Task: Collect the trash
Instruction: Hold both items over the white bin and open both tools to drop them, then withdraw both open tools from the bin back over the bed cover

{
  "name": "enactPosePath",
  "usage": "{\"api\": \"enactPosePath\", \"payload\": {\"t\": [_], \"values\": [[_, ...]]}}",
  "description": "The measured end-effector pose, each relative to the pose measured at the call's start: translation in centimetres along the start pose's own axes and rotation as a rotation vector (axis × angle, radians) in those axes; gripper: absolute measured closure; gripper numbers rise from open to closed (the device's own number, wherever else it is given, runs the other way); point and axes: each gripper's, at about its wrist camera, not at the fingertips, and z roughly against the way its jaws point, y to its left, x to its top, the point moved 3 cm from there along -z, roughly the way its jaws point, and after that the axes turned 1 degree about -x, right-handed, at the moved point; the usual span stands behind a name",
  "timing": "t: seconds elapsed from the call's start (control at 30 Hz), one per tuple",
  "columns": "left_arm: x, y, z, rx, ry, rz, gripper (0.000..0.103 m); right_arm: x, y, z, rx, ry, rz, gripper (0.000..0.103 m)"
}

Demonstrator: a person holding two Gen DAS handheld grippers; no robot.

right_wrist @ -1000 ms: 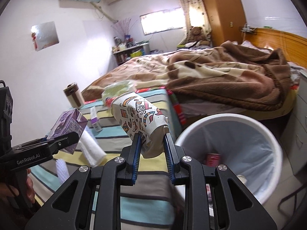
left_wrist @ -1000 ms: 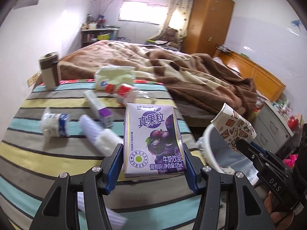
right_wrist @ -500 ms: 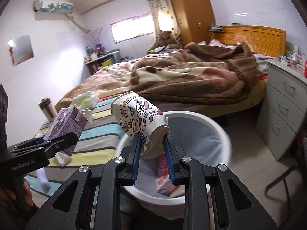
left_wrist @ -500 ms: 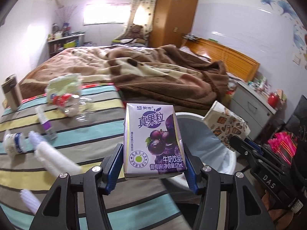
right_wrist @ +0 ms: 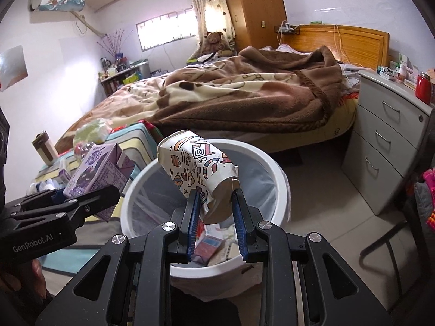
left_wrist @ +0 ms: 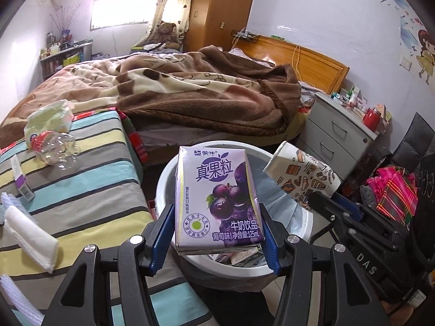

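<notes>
My left gripper (left_wrist: 216,217) is shut on a purple grape milk carton (left_wrist: 217,198), held upright over the near rim of a white trash bin (left_wrist: 163,184). My right gripper (right_wrist: 216,206) is shut on the crushed base of a patterned paper cup (right_wrist: 197,163), which tilts up and left above the same bin (right_wrist: 282,190). The cup (left_wrist: 301,174) and right gripper show at the right of the left wrist view, the carton (right_wrist: 99,174) at the left of the right wrist view. Packaging lies at the bin's bottom.
A striped table (left_wrist: 81,190) left of the bin holds a clear bottle (left_wrist: 54,146), a green pack (left_wrist: 50,116), a small box (left_wrist: 23,176) and white rolls (left_wrist: 30,239). A bed with a brown blanket (left_wrist: 190,95) lies behind; grey drawers (right_wrist: 386,141) stand right.
Both grippers swung right, away from the striped table, and now hang over the trash bin. The carton and the cup stayed gripped throughout.
</notes>
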Motion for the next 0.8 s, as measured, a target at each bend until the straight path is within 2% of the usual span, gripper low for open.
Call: {"api": "enactPosePath", "payload": {"t": [0.4, 0.43, 0.5, 0.57, 0.8], "values": [[0.2, -0.1, -1.1, -0.023, 0.008, 0.011, 0.042, -0.3, -0.7, -0.5, -0.049, 0.038, 0.0, 0.076], [0.1, 0.0, -1.1, -0.021, 0.009, 0.016, 0.039, -0.3, -0.7, -0.5, -0.052, 0.039, 0.003, 0.075], [0.1, 0.3, -1.0, -0.021, 0.01, 0.025, 0.037, -0.3, -0.6, -0.5, -0.049, 0.041, 0.003, 0.06], [0.1, 0.6, -0.8, -0.017, 0.009, 0.03, 0.037, -0.4, -0.5, -0.4, -0.042, 0.04, 0.0, 0.054], [-0.2, 1.3, 0.6, -0.007, -0.006, 0.043, 0.037, -0.1, 0.1, 0.2, -0.033, 0.021, 0.004, 0.054]]}}
